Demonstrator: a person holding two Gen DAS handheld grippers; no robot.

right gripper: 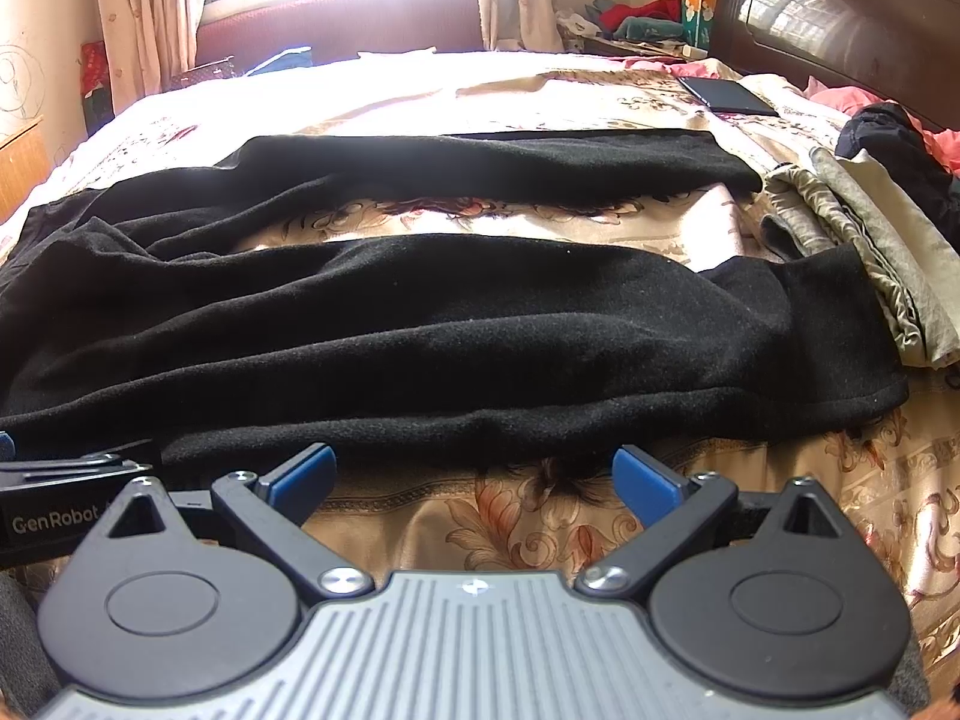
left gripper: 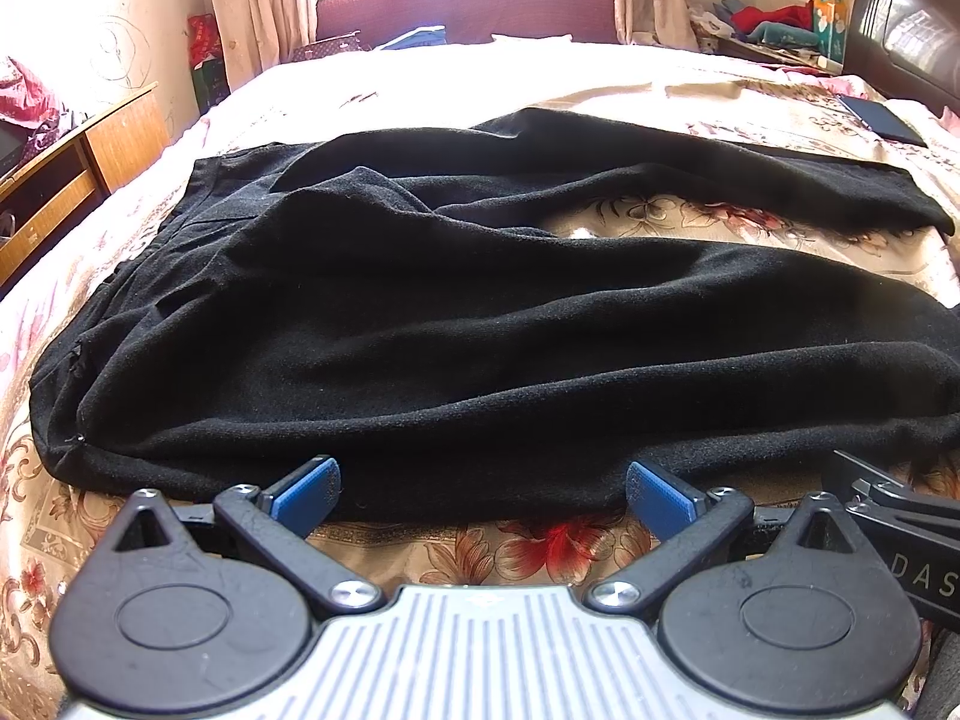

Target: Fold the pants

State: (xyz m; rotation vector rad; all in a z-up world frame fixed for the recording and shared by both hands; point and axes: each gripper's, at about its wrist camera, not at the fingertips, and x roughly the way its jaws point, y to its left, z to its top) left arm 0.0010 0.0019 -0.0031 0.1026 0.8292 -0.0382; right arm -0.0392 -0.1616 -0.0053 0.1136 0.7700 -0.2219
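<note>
Both jaws spread wide before black pants (left gripper: 456, 324); only right view shows olive garment (right gripper: 864, 252).

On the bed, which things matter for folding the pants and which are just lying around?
For the job:
- black pants, spread flat, legs apart
- left tool, open
- right tool, open
- bedspread under them

Lying about:
- phone
- beige clothes pile
- black garment

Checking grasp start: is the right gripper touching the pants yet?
Cannot tell. In the right wrist view, the right gripper is open at the near edge of the pants; its fingertips meet the hem, contact unclear.
</note>
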